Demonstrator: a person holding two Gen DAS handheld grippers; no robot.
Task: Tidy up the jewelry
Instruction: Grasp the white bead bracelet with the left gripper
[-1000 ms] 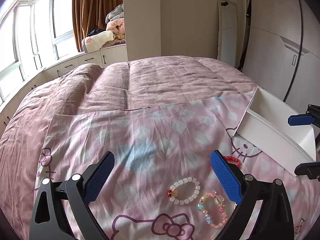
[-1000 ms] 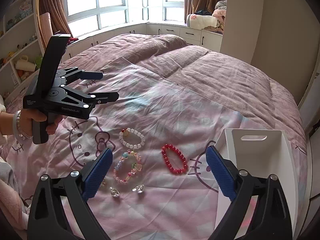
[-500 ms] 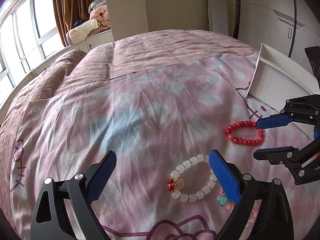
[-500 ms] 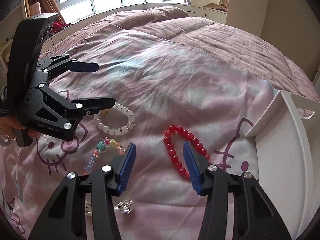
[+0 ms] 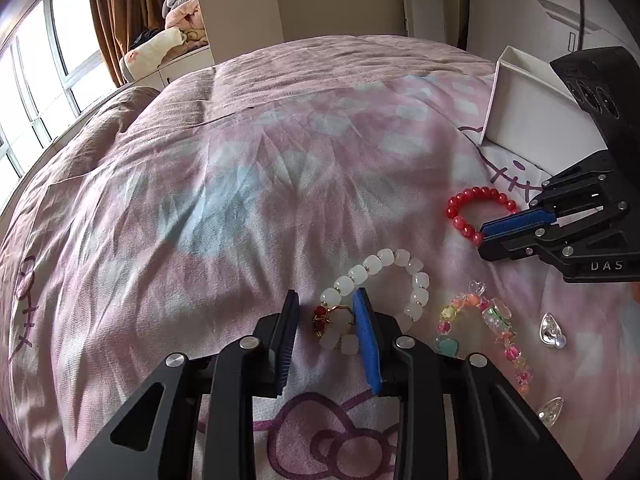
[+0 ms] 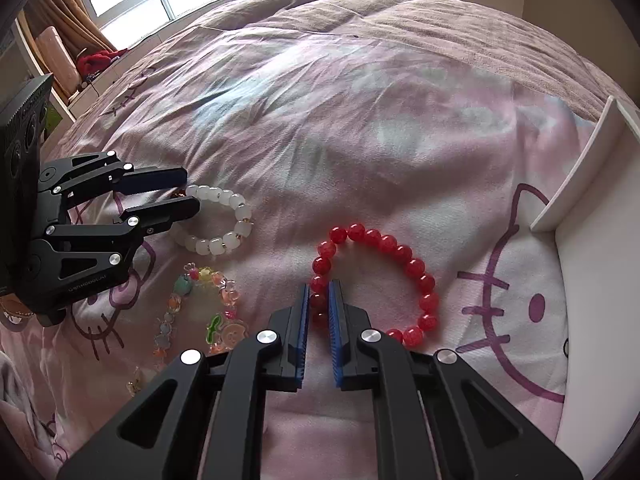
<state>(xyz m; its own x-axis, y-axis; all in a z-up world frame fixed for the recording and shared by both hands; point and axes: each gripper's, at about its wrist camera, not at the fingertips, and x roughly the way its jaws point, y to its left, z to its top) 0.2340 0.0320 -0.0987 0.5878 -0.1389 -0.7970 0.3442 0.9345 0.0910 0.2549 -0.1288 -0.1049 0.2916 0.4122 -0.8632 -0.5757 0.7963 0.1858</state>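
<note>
A: Your right gripper (image 6: 319,312) is down on the bed, its jaws clenched on the red bead bracelet (image 6: 384,280). The blue pads pinch the near left side of the loop, and the rest of it lies flat on the pink cartoon-cat sheet (image 6: 320,120).

B: And my left one?

A: Your left gripper (image 5: 326,320) has its jaws closing around the white bead bracelet (image 5: 384,280). The stretch with the red and gold charm (image 5: 328,318) sits between the pads. The right pad touches the beads; the left pad stands a little apart from them, so no grip there yet.

B: Where does everything else lie?

A: The multicoloured charm bracelet (image 5: 484,328) lies on the sheet just to the right of the white one, stretched out in a loose curve. Two small clear drop-shaped pieces (image 5: 552,330) rest beyond it, towards the right edge of the left wrist view. The white tray (image 6: 592,200) sits on the bed at the right, near the red bracelet but not touching it. I cannot see anything inside the tray from here. The two grippers are close, side by side, each over its own bracelet.
</note>
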